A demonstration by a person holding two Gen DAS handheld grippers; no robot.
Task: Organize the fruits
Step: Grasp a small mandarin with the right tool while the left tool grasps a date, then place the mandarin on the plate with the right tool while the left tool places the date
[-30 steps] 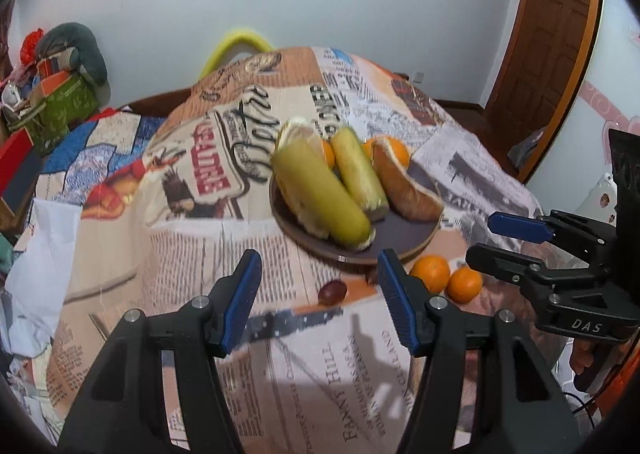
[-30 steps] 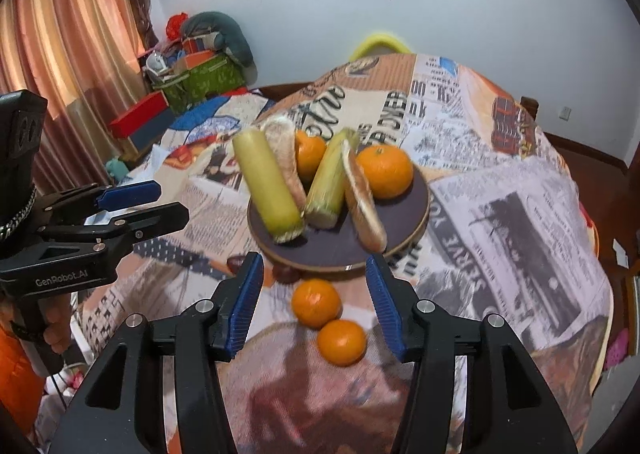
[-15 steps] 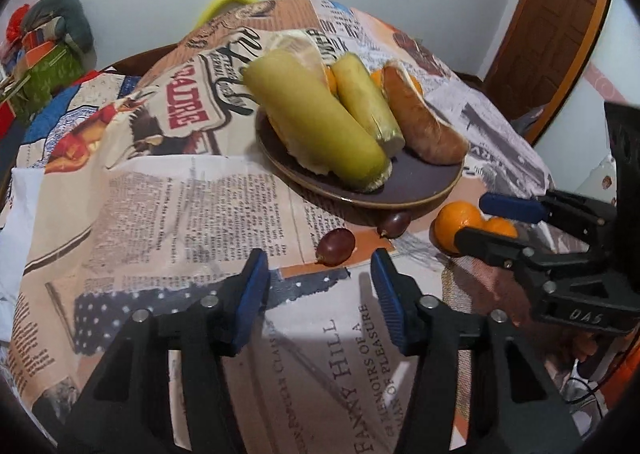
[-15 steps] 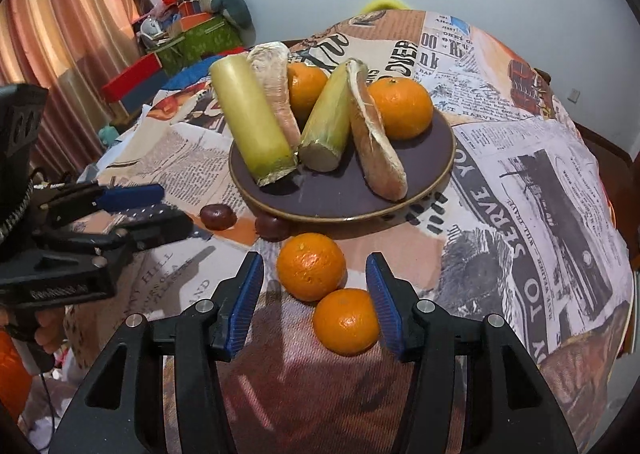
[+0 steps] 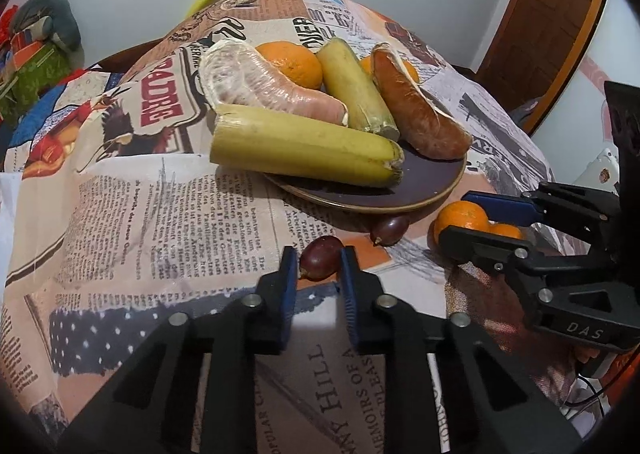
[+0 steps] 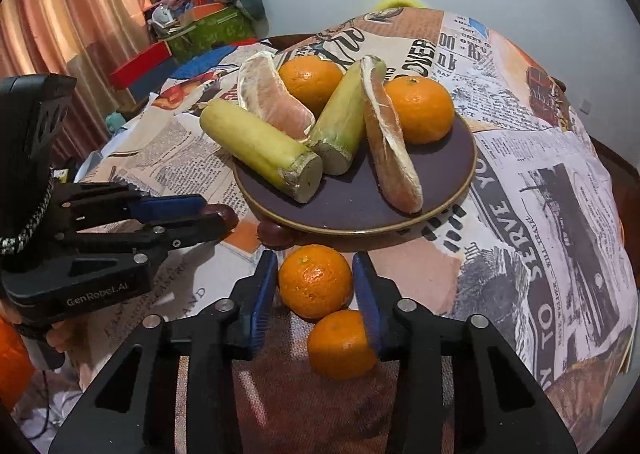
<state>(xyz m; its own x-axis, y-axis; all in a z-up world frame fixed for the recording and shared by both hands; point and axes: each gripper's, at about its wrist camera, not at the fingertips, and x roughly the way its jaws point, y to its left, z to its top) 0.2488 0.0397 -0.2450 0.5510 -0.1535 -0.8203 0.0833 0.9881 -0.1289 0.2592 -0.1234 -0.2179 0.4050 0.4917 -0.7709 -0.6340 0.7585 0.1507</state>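
The fruits sat partly on a dark brown plate and partly loose on the newspaper-print tablecloth in front of it. On the plate lay two yellow-green sugarcane pieces, the longer one at the left with its far end hanging over the rim, the shorter one leaning beside it toward the middle. Two peeled pomelo segments were with them: one behind the longer cane, one lying along the right of the shorter cane. Two oranges were at the back of the plate, one between the cane pieces and one at the right, touching the second pomelo segment.

Off the plate, a dark red grape lay on the cloth between the fingers of the left gripper; the blue pads stood close against its two sides, seemingly pinching it. A second grape lay just under the plate's near rim. The right gripper had closed in on a mandarin that rested on the cloth just before the plate; its pads sat right at the fruit's sides, though whether they pressed on it could not be told. A second mandarin lay nearer the camera, touching the first and partly behind the right pad. A green box of clutter stood by the curtain at the far left.
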